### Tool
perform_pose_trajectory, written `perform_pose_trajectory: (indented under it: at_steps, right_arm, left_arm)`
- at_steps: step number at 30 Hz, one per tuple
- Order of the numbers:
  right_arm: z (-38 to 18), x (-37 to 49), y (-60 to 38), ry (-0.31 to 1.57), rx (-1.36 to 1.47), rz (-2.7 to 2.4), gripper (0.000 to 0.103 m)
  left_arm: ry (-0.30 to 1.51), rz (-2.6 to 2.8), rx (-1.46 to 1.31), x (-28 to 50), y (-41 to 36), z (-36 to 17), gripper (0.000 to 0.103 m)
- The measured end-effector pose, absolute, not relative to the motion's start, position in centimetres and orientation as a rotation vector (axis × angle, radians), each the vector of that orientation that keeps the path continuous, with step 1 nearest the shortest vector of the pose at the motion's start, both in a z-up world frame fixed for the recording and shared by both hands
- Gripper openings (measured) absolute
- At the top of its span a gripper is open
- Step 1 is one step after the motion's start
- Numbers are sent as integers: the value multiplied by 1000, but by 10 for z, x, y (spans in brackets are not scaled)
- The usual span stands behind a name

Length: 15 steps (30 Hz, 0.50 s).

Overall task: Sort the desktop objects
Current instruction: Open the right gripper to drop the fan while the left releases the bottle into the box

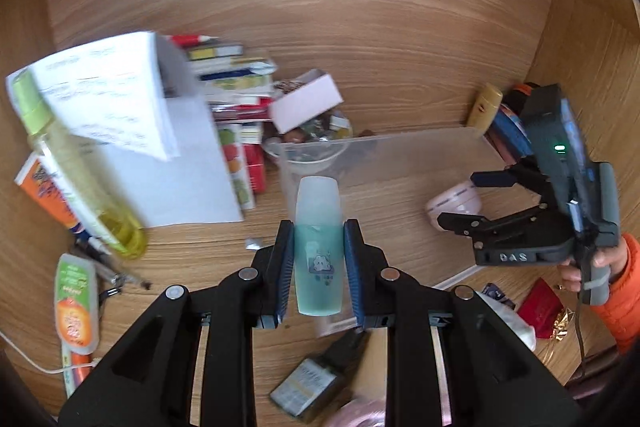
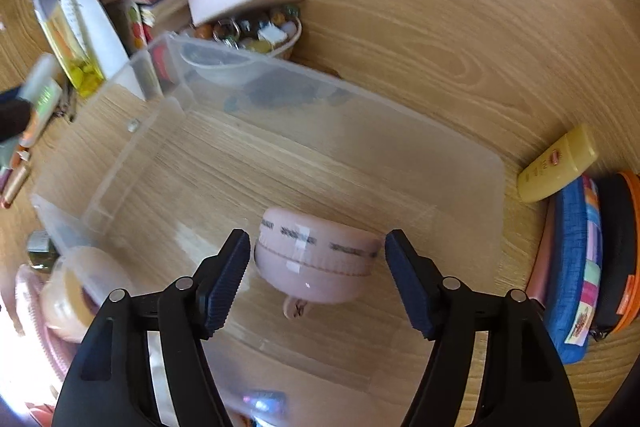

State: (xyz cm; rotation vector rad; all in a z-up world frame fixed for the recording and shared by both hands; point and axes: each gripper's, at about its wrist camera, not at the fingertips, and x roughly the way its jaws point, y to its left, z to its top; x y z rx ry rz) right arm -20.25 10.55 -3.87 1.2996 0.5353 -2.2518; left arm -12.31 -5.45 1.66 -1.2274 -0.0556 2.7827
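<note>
Pinched between the left gripper [image 1: 319, 267] fingers, a teal bottle [image 1: 319, 247] hung above the surface. Right gripper [image 2: 316, 281] fingers stood spread around a pink round case [image 2: 316, 263] inside the clear bin [image 2: 460, 163], not touching.

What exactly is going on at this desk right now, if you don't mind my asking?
A person is sorting desk clutter with a hand-held gripper in each hand. The left gripper is shut on a small teal bottle and holds it above the desk. The right gripper is open, its fingers on either side of a pink round case that sits inside the clear plastic bin without being pinched. Books, tubes and other bottles lie around the bin.
</note>
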Motion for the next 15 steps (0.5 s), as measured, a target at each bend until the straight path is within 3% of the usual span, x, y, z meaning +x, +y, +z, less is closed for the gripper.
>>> perform_pose_trajectory:
  at_steps: [8, 15]
  right_arm:
    - [-10, -171, 117, 549, 1119, -2366, 80]
    - [-6, -149, 137, 474, 1047, -2399, 81]
  left_arm:
    - [-9, 2722, -1309, -136, -35, -6, 24]
    - [20, 2681, -1390, -149, -24, -22, 24]
